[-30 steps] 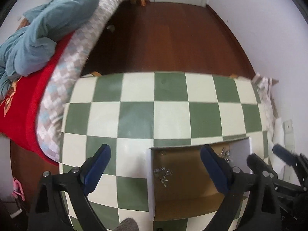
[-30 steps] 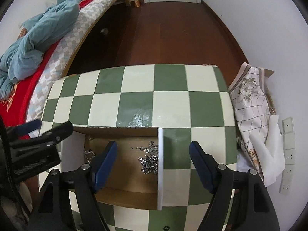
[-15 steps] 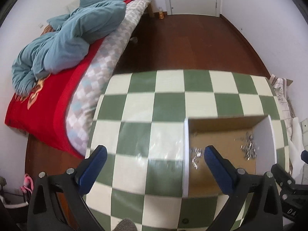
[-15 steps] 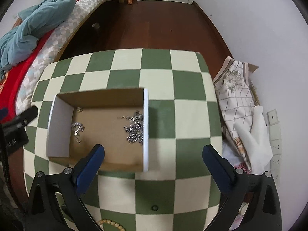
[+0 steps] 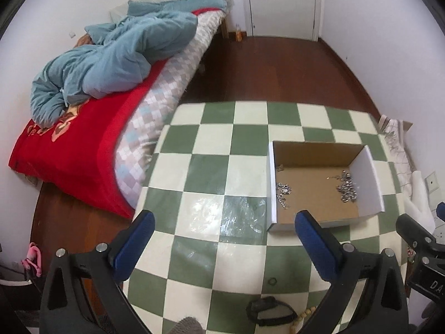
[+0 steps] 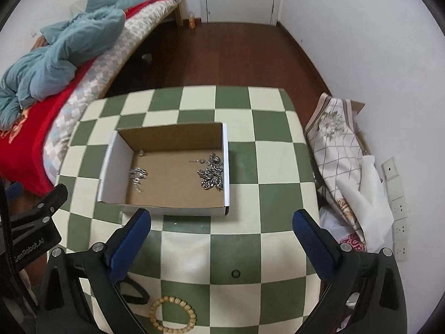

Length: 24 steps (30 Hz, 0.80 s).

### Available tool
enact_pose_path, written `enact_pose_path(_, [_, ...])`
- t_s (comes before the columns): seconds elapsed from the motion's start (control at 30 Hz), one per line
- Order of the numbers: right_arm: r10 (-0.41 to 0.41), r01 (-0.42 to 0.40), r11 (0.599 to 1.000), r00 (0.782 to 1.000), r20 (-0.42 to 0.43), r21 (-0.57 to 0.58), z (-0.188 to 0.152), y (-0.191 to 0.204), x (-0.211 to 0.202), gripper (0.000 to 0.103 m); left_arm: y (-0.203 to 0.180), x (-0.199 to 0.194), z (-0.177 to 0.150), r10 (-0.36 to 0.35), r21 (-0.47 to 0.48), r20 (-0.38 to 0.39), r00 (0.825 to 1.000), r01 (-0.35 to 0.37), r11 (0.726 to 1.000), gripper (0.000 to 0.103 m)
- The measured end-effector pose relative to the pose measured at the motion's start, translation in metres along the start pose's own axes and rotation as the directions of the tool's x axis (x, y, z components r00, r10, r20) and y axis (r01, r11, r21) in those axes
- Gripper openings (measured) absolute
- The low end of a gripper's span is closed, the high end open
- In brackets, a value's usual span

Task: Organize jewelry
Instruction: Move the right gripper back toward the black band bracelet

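Both pulled back and up from the box (image 6: 167,172) since a second ago, left gripper (image 5: 222,242) and right gripper (image 6: 222,239) spread wide and empty, so a drop-off looks done and the next pickup due. Nearest, short of the box: wooden bead bracelet (image 6: 172,316), small dark ring (image 6: 235,273), black band (image 5: 271,310) on glossy checked cloth (image 6: 236,250). Inside the box: tangled silver chains (image 6: 211,171) by its right wall, smaller cluster (image 6: 138,176) left, on plain cardboard.

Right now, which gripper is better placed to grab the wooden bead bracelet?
Probably the right gripper. The bead bracelet lies in full view just below its open jaws, while the left gripper sees only a few beads at the picture's bottom edge, off to one side.
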State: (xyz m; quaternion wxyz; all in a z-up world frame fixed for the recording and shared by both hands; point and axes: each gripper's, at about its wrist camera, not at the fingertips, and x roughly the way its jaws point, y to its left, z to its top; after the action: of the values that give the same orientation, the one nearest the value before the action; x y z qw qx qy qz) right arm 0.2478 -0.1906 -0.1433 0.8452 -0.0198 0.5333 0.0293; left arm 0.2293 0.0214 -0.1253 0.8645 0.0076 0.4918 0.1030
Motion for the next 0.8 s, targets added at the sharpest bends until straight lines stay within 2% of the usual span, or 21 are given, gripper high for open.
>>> enact_pose_path(0.17, [-0.008, 0.008, 1.0, 0.997, 0.078, -0.008, -0.009, 0.004, -0.039, 0.103, 0.009, -0.041, -0.01, -0.005, -0.006, 0.075, 0.997, 0.006, 1.0, 0.103])
enact_pose_path(0.33, [0.012, -0.012, 1.0, 0.989, 0.147, -0.006, -0.019, 0.007, -0.08, 0.103, 0.017, -0.072, -0.019, -0.017, -0.017, 0.117, 0.993, 0.019, 1.0, 0.103])
enact_pose_path(0.5, [0.05, -0.053, 0.999, 0.986, 0.159, 0.014, -0.039, 0.004, -0.101, 0.103, 0.023, -0.095, -0.035, -0.011, -0.004, 0.144, 0.99, 0.011, 1.0, 0.103])
enact_pose_path(0.63, [0.069, -0.077, 0.995, 0.991, 0.11, 0.063, -0.067, -0.009, -0.094, 0.103, 0.025, -0.084, -0.059, 0.015, 0.011, 0.108, 0.994, -0.016, 1.0, 0.103])
enact_pose_path(0.77, [0.062, -0.066, 0.992, 0.997, 0.037, 0.112, -0.1, -0.026, -0.063, 0.102, 0.023, -0.044, -0.092, 0.009, 0.023, -0.021, 1.0, -0.009, 1.0, 0.103])
enact_pose_path(0.8, [0.06, -0.061, 0.99, 0.998, 0.012, 0.127, -0.108, -0.031, -0.052, 0.097, 0.022, -0.03, -0.099, 0.011, 0.028, -0.05, 0.999, -0.01, 1.0, 0.103])
